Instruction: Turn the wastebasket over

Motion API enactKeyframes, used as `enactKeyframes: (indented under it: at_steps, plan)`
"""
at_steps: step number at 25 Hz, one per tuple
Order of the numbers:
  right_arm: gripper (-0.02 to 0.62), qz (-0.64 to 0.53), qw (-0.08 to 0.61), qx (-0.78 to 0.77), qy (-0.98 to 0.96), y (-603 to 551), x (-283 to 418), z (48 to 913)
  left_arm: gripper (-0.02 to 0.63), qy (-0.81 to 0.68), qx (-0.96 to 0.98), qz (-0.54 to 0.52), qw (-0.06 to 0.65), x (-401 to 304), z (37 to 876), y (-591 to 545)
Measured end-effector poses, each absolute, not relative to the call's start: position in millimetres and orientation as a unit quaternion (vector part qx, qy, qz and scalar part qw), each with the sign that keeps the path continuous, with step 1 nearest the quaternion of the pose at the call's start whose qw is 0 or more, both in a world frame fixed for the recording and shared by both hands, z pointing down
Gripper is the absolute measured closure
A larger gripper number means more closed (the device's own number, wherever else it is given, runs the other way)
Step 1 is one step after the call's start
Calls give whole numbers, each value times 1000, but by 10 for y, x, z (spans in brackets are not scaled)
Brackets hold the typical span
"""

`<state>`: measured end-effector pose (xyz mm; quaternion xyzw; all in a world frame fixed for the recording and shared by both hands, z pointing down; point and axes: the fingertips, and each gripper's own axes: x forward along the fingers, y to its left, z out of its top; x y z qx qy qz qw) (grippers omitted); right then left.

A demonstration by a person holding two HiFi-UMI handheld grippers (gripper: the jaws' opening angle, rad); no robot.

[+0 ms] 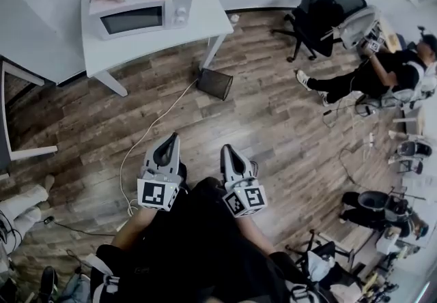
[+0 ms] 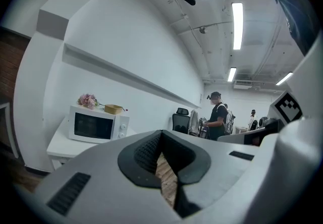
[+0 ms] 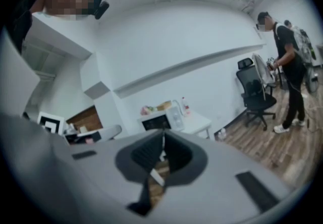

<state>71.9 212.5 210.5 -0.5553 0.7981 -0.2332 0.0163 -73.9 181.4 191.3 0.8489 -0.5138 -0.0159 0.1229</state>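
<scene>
The wastebasket (image 1: 216, 83) is a black mesh bin on the wood floor, just by the white table's right leg. I cannot tell which way up it is. Both grippers are held side by side, well short of it, pointing towards it. My left gripper (image 1: 171, 138) has its jaws together with nothing between them, and its own view shows the dark pads (image 2: 146, 150) meeting at the tip. My right gripper (image 1: 225, 149) is also shut and empty, its pads (image 3: 174, 153) meeting the same way. In both gripper views the jaws hide the wastebasket.
A white table (image 1: 205, 22) carries a microwave (image 1: 136, 18), flowers and a wooden bowl. A white cable (image 1: 147, 134) runs across the floor from the table towards me. A black office chair (image 1: 328, 8) and a seated person (image 1: 382, 73) are at the right.
</scene>
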Motion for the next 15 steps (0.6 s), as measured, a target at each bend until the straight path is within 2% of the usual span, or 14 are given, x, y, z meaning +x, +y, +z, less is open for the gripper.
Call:
enactKeyframes:
  at_steps: [15]
  plan:
    - [563,-253,2,-532,808,1078,719,2562,572,-569,810,-9,139,-895,2175,1138]
